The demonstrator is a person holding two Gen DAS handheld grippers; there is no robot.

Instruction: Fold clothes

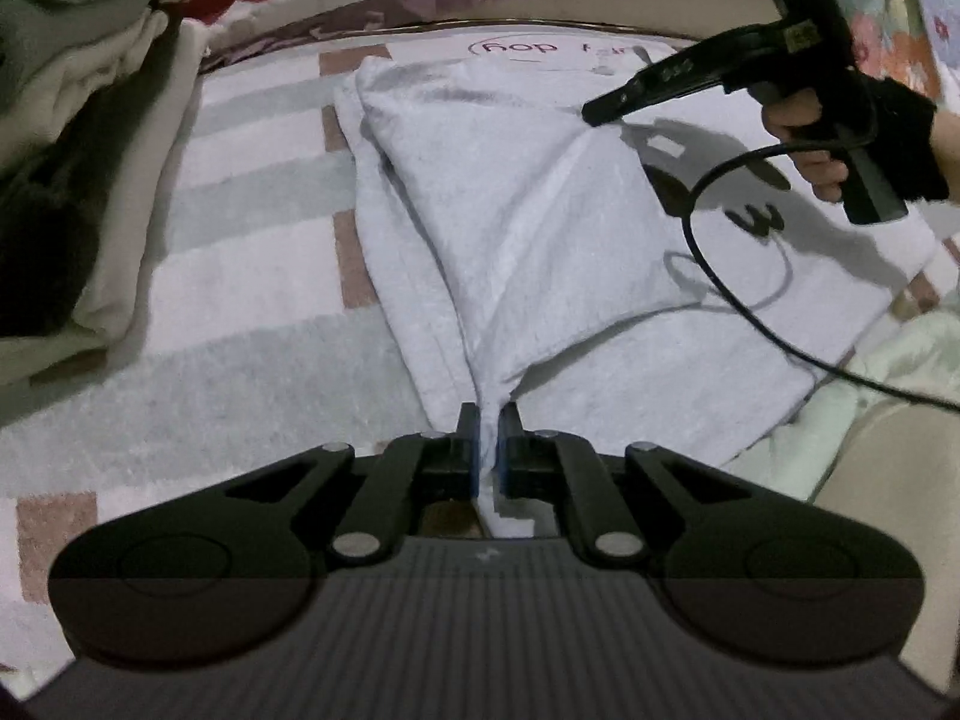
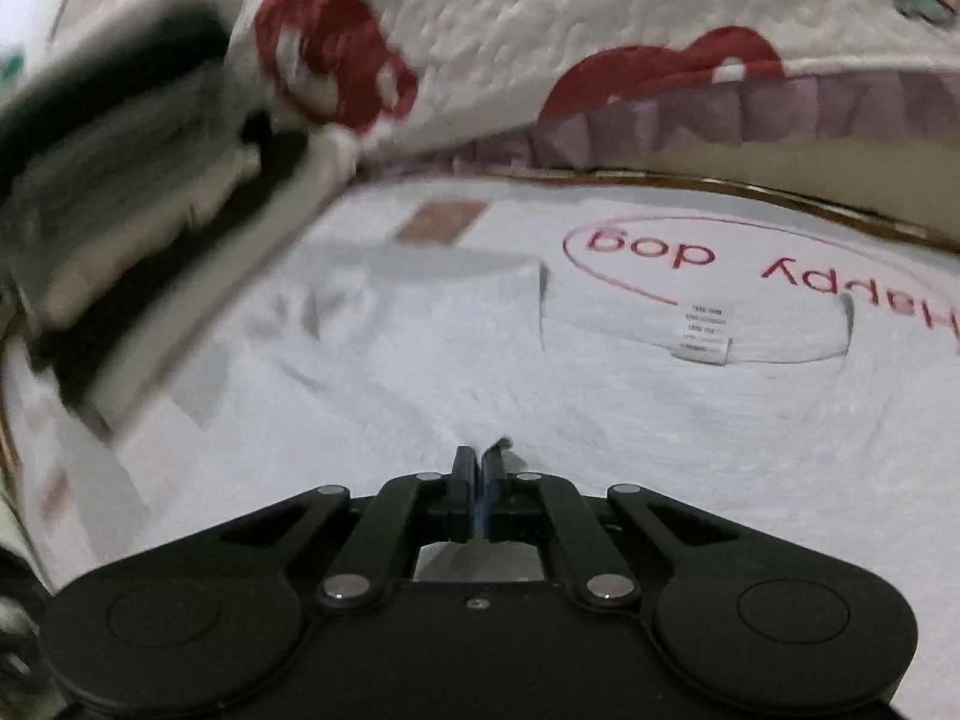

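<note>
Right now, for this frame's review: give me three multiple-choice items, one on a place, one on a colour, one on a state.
1. Where is the stack of folded clothes in the left wrist view?
A. left edge
B. right edge
C. under the gripper

2. What colour is the lettering on the white garment?
A. blue
B. red
C. black

3. How is the left gripper?
A. wide open
B. shut on nothing
C. shut on the garment

Answers: 1 A, the pile fills the left edge. 2 B, the print reads red. 3 C, white cloth runs between its closed fingers.
</note>
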